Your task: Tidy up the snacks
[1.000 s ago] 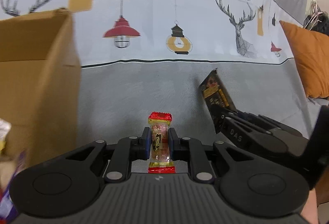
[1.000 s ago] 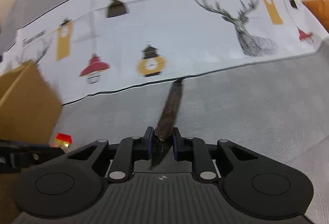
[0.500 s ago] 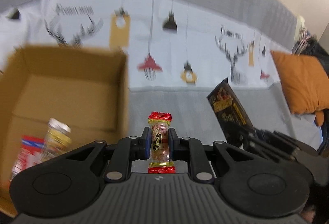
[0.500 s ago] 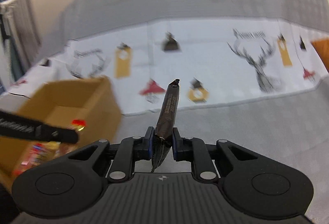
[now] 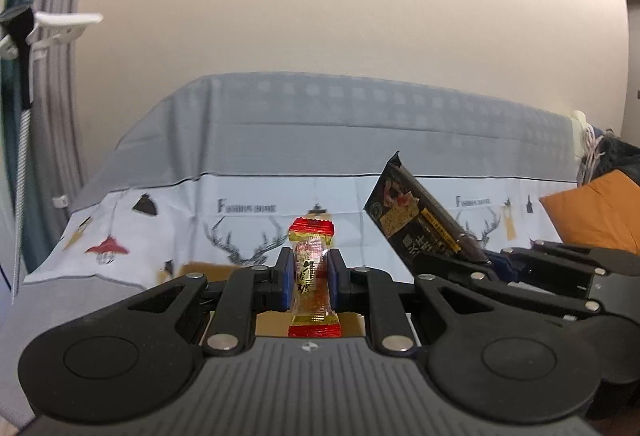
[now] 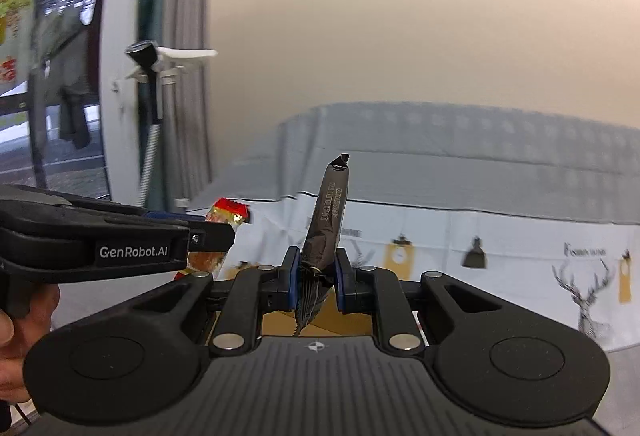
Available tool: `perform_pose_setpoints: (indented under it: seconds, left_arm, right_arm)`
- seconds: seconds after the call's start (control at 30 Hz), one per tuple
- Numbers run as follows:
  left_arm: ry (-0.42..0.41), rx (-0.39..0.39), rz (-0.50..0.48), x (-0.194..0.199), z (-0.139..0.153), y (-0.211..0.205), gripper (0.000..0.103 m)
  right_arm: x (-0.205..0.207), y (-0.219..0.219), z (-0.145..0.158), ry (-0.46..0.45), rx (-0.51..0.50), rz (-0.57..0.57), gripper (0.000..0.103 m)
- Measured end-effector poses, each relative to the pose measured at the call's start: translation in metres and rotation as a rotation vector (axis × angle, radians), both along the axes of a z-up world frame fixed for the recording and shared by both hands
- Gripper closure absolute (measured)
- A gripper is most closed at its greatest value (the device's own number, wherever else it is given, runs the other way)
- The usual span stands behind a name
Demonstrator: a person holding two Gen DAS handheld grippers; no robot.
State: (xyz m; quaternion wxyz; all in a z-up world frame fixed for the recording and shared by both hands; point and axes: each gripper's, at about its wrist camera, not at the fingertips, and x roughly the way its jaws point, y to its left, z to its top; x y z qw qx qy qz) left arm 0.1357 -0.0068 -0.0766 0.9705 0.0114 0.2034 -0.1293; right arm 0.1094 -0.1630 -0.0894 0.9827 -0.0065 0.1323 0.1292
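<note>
Left wrist view has the left gripper (image 5: 310,278) clamping a red-and-yellow candy (image 5: 311,278) at lower centre, the right gripper (image 6: 316,282) pinching a dark packet (image 6: 324,236), cardboard box (image 5: 208,270) just below: next, I'd say, release over it.

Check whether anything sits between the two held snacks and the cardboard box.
Nothing visible does. The left gripper holds the red-and-yellow candy, the right gripper the dark packet. Only slivers of the cardboard box show, behind the fingers; its opening is hidden.
</note>
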Motion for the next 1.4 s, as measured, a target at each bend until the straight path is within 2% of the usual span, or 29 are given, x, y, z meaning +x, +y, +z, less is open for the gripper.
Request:
perform_pose_setpoints:
  seconds: [0.07, 0.2, 0.3, 0.37, 0.47, 0.53, 0.63, 0.73, 0.77, 0.8, 0.83, 0.87, 0.97, 1.0, 1.07, 1.1, 1.2, 1.3, 1.4]
  left_arm:
    - [0.025, 0.002, 0.018, 0.009, -0.013, 0.012, 0.084]
    - [0.155, -0.025, 0.043, 0.036, -0.052, 0.034, 0.084]
    - [0.246, 0.022, 0.060, 0.057, -0.092, 0.044, 0.084]
    - [0.340, 0.018, 0.072, 0.071, -0.123, 0.053, 0.084]
    - [0.434, 0.003, 0.101, 0.081, -0.160, 0.074, 0.084]
    - [0.474, -0.009, 0.110, 0.087, -0.176, 0.087, 0.084]
    - [0.487, -0.007, 0.112, 0.088, -0.182, 0.094, 0.084]
    - [0.459, -0.027, 0.094, 0.084, -0.169, 0.097, 0.081]
    - [0.437, -0.036, 0.100, 0.081, -0.160, 0.097, 0.062]
    - [0.422, -0.048, 0.111, 0.077, -0.149, 0.096, 0.045]
    - [0.409, -0.066, 0.122, 0.070, -0.136, 0.098, 0.015]
    - [0.387, -0.075, 0.123, 0.062, -0.122, 0.098, 0.008]
    - [0.328, -0.043, 0.109, 0.032, -0.081, 0.089, 0.008]
    - [0.318, -0.041, 0.103, 0.024, -0.069, 0.086, 0.008]
    - [0.301, -0.052, 0.082, 0.001, -0.044, 0.080, 0.005]
    - [0.298, -0.051, 0.071, -0.011, -0.032, 0.076, 0.004]
    - [0.262, -0.026, 0.076, -0.044, -0.005, 0.061, 0.000]
    - [0.243, -0.013, 0.086, -0.077, 0.020, 0.049, 0.000]
    - [0.267, 0.065, 0.151, -0.091, 0.032, 0.034, 0.000]
  right_arm:
    - [0.005, 0.011, -0.003, 0.007, -0.019, 0.013, 0.085]
    - [0.024, 0.030, -0.027, 0.092, -0.018, 0.039, 0.085]
    - [0.038, 0.044, -0.055, 0.168, -0.018, 0.040, 0.085]
    - [0.048, 0.051, -0.078, 0.233, -0.008, 0.043, 0.085]
    - [0.061, 0.057, -0.114, 0.344, 0.019, 0.045, 0.085]
    - [0.067, 0.062, -0.132, 0.396, 0.024, 0.046, 0.085]
    - [0.075, 0.075, -0.149, 0.435, 0.005, 0.052, 0.085]
    - [0.079, 0.077, -0.154, 0.448, -0.005, 0.030, 0.081]
    - [0.081, 0.076, -0.152, 0.458, -0.001, 0.004, 0.079]
    - [0.081, 0.075, -0.148, 0.472, -0.003, -0.016, 0.067]
    - [0.080, 0.073, -0.142, 0.476, -0.005, -0.024, 0.061]
    - [0.076, 0.072, -0.135, 0.470, 0.000, -0.016, 0.061]
    - [0.056, 0.075, -0.104, 0.441, -0.009, 0.002, 0.060]
    - [0.047, 0.075, -0.093, 0.435, -0.003, 0.005, 0.056]
    - [0.030, 0.075, -0.071, 0.417, 0.010, 0.015, 0.040]
    - [0.018, 0.075, -0.058, 0.404, 0.025, 0.013, 0.029]
    - [-0.016, 0.071, -0.024, 0.364, 0.076, 0.020, 0.015]
    - [-0.045, 0.067, 0.000, 0.361, 0.112, -0.021, 0.005]
    - [-0.068, 0.066, 0.016, 0.405, 0.098, -0.091, 0.004]
